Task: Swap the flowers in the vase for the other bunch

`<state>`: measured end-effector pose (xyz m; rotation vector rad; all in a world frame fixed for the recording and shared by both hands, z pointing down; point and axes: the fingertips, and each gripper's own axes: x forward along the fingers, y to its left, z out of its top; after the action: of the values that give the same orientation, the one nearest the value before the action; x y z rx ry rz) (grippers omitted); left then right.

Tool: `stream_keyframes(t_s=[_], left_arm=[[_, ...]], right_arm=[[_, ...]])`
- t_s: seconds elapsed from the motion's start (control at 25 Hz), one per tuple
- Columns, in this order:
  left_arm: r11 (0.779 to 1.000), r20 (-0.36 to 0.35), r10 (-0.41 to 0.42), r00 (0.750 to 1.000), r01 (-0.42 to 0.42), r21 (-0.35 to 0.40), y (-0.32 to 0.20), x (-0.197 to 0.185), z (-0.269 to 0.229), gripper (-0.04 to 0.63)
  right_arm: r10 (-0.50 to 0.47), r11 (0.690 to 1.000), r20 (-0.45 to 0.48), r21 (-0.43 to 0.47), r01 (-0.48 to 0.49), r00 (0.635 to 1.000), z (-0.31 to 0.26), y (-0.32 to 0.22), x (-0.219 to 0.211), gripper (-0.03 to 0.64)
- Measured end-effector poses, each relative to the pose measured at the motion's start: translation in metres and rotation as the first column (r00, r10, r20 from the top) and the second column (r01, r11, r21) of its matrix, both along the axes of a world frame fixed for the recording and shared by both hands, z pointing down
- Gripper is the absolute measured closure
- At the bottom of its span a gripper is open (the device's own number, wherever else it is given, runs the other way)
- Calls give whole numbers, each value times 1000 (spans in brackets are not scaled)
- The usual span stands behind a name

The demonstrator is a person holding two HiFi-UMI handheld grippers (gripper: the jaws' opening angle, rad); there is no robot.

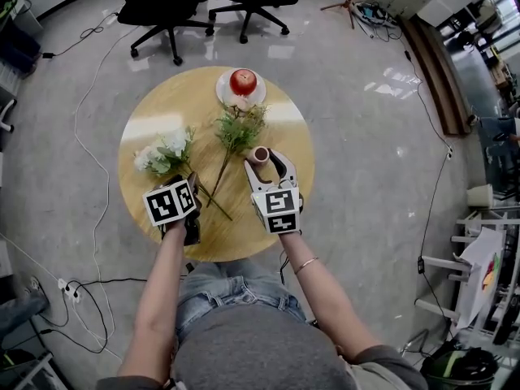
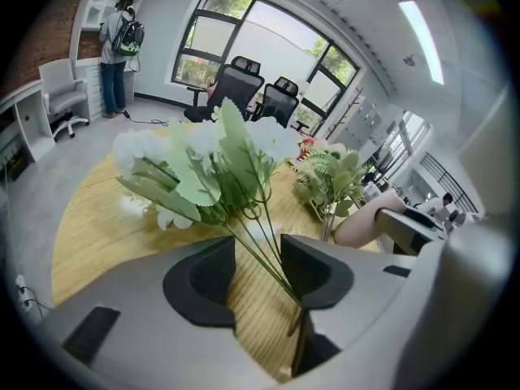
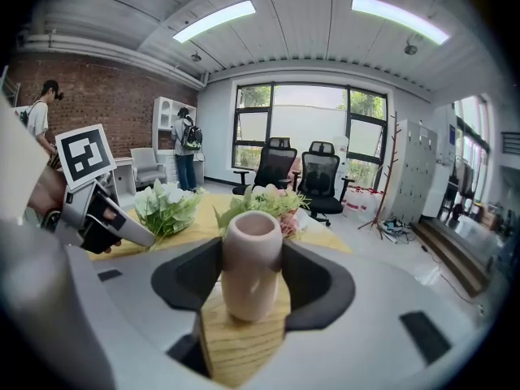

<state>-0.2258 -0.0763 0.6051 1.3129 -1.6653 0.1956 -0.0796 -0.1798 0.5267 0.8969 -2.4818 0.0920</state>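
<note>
Your right gripper [image 3: 253, 281] clamps the pale pink vase [image 3: 252, 254] (upright on the round wooden table [image 1: 166, 108]); your left gripper [image 2: 258, 268] gapes wide around the green stems of the white flower bunch [image 2: 203, 157].

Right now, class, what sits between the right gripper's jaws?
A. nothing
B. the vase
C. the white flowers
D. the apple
B: in the right gripper view, the right gripper has its pads against both sides of the vase, which is empty.
</note>
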Motion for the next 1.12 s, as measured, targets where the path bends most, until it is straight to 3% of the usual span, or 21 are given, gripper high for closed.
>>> stream_keyframes(t_s=[0.28,0.64,1.12], left_arm=[[999,2,6,1000,-6,-33,-19,0,7,442],[999,26,17,1000,-16,-42,-25,5,6,555],[998,17,21,1000,-22,61,-26,7,-30,574]], right_arm=[[-5,1000,8,-8,5,1000,0,-3,-2,380],[-7,1000,15,-6,7,1000,2,-3,1,380],[-8,1000,9,-3,8,1000,2,0,1,380]])
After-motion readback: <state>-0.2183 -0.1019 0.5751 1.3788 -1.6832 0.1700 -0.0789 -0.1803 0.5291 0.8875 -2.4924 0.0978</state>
